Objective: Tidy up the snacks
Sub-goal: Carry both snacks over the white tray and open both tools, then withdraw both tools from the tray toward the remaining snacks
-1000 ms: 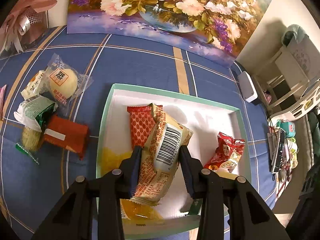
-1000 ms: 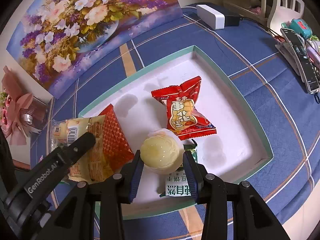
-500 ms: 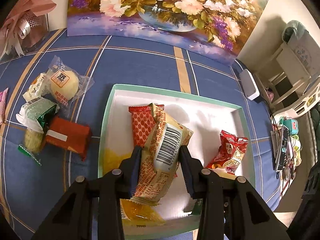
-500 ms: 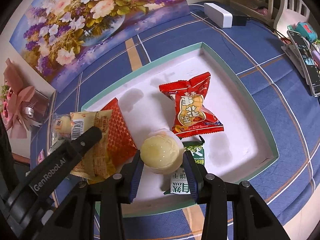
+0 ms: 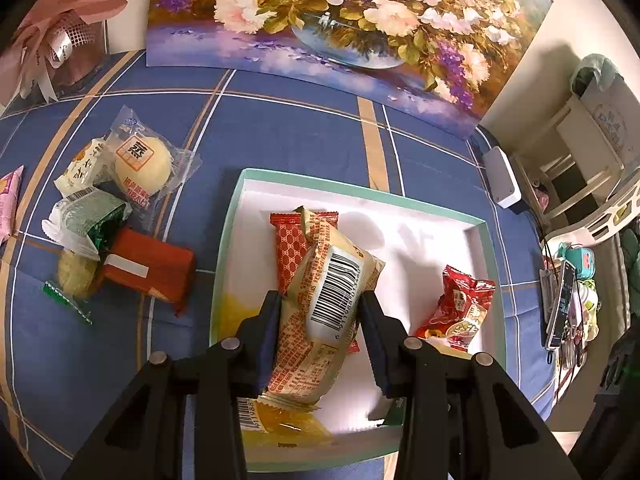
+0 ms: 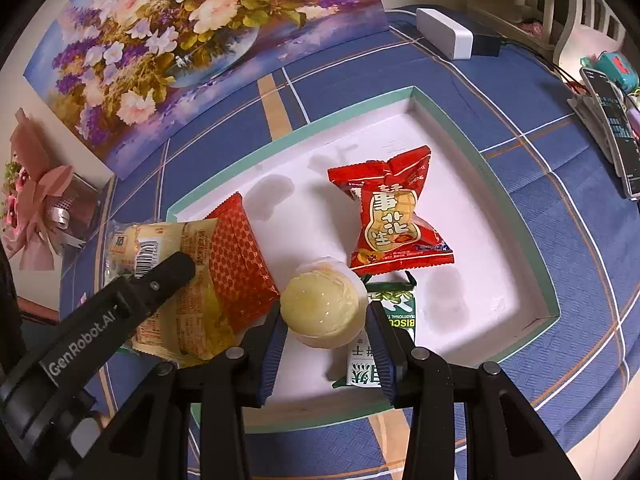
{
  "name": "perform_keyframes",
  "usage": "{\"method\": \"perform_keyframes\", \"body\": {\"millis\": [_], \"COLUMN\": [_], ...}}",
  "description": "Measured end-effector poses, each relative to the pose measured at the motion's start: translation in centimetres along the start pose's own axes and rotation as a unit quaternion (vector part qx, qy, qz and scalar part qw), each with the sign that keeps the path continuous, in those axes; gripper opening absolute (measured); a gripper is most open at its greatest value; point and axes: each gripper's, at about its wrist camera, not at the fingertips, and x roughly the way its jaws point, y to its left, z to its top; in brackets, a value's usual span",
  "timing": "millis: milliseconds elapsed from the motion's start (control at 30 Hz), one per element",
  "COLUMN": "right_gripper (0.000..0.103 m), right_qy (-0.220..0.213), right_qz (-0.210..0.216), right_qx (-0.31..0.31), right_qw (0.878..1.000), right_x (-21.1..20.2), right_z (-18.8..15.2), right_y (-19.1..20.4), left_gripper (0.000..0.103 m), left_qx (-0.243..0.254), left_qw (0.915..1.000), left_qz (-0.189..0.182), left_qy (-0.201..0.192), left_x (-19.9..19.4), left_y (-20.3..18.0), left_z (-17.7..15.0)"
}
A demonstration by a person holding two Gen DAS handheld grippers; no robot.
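My left gripper (image 5: 320, 316) is shut on a yellow barcode snack packet (image 5: 320, 312) above the white tray with a teal rim (image 5: 360, 189). A red patterned packet (image 5: 290, 252) lies under it, and a red peanut bag (image 5: 460, 304) lies at the tray's right. My right gripper (image 6: 322, 316) is shut on a pale yellow wrapped bun (image 6: 320, 308) over the same tray (image 6: 496, 184), above a green biscuit packet (image 6: 394, 320). The red peanut bag (image 6: 394, 220) lies just beyond. The left gripper's finger (image 6: 132, 300) and its yellow packet (image 6: 188, 276) show at left.
Loose snacks lie on the blue checked cloth left of the tray: a wrapped bun (image 5: 140, 160), a green-white packet (image 5: 86, 220), a red-brown box (image 5: 148, 268). A flower painting (image 5: 340, 20) stands at the back. A white power strip (image 6: 444, 32) and phones (image 6: 612, 132) lie right.
Both grippers have risen slightly and drawn back over the tray, each still holding its snack. The biscuit packet shows more under the bun.
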Motion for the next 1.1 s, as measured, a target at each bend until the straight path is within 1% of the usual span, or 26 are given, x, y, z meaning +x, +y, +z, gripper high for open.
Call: {"method": "perform_keyframes", "body": {"millis": [33,67,133,233,300,400,467,600,667,700,733,800,833,867,900,933,967,1100], "right_gripper": [0.043,0.043,0.043,0.043,0.043,0.043,0.044,0.045,0.047,0.051,0.056,0.063,0.064,0.065,0.067,0.073,0.075,0.077], "right_qy": [0.000,0.001,0.001,0.002,0.003,0.005,0.007,0.000,0.001,0.001,0.001,-0.001,-0.002,-0.005,-0.007,-0.010,-0.012,-0.017], "right_qz": [-0.001,-0.001,-0.001,-0.003,-0.006,-0.007,-0.011,-0.024,-0.025,-0.027,-0.031,-0.033,-0.032,-0.033,-0.035,-0.036,-0.037,-0.038], "right_qx": [-0.001,-0.001,-0.001,-0.004,-0.006,-0.014,-0.022,-0.038,-0.040,-0.041,-0.044,-0.047,-0.049,-0.052,-0.056,-0.059,-0.062,-0.071], "right_qw": [1.000,1.000,1.000,1.000,1.000,1.000,1.000,0.999,0.999,0.999,0.999,0.998,0.998,0.998,0.998,0.998,0.997,0.997], "right_x": [0.0,0.1,0.1,0.2,0.2,0.4,0.4,0.3,0.3,0.3,0.4,0.4,0.3,0.3,0.2,0.2,0.2,0.2], "right_z": [0.0,0.0,-0.1,-0.1,-0.1,-0.1,-0.2,-0.1,-0.1,-0.1,-0.1,-0.1,-0.1,-0.1,-0.1,-0.1,-0.1,-0.2], "right_y": [0.0,0.0,0.1,0.1,0.2,0.5,0.9,1.4,1.5,1.5,1.6,1.7,1.8,1.9,2.0,2.2,2.3,2.7], "left_gripper": [0.043,0.050,0.056,0.056,0.056,0.059,0.066,0.067,0.069,0.071,0.077,0.079,0.079,0.081,0.083,0.087,0.088,0.089], "left_qx": [-0.002,-0.004,-0.007,-0.009,-0.010,-0.012,-0.019,-0.037,-0.047,-0.050,-0.053,-0.061,-0.064,-0.066,-0.066,-0.067,-0.068,-0.077], "left_qw": [1.0000,1.0000,1.0000,1.0000,0.9999,0.9991,0.9984,0.9956,0.9937,0.9929,0.9921,0.9903,0.9893,0.9882,0.9869,0.9858,0.9846,0.9812], "left_qz": [-0.001,0.000,0.001,0.001,0.010,0.039,0.053,0.085,0.101,0.108,0.113,0.124,0.129,0.137,0.146,0.153,0.160,0.176], "left_qy": [0.002,0.003,0.002,-0.002,-0.004,-0.009,-0.009,-0.010,-0.012,-0.013,-0.014,-0.018,-0.019,-0.019,-0.019,-0.020,-0.021,-0.022], "left_x": [0.0,0.0,-0.1,-0.4,-0.7,-1.1,-1.4,-1.9,-2.1,-2.2,-2.2,-2.4,-2.5,-2.5,-2.5,-2.5,-2.4,-2.8], "left_y": [0.1,0.1,0.2,0.4,0.6,1.1,1.8,3.4,4.2,4.5,4.7,5.3,5.6,5.8,6.1,6.3,6.5,7.6], "left_z": [0.0,0.0,0.0,0.1,0.2,0.4,0.5,0.6,0.6,0.6,0.7,0.7,0.7,0.7,0.7,0.7,0.8,0.7]}}
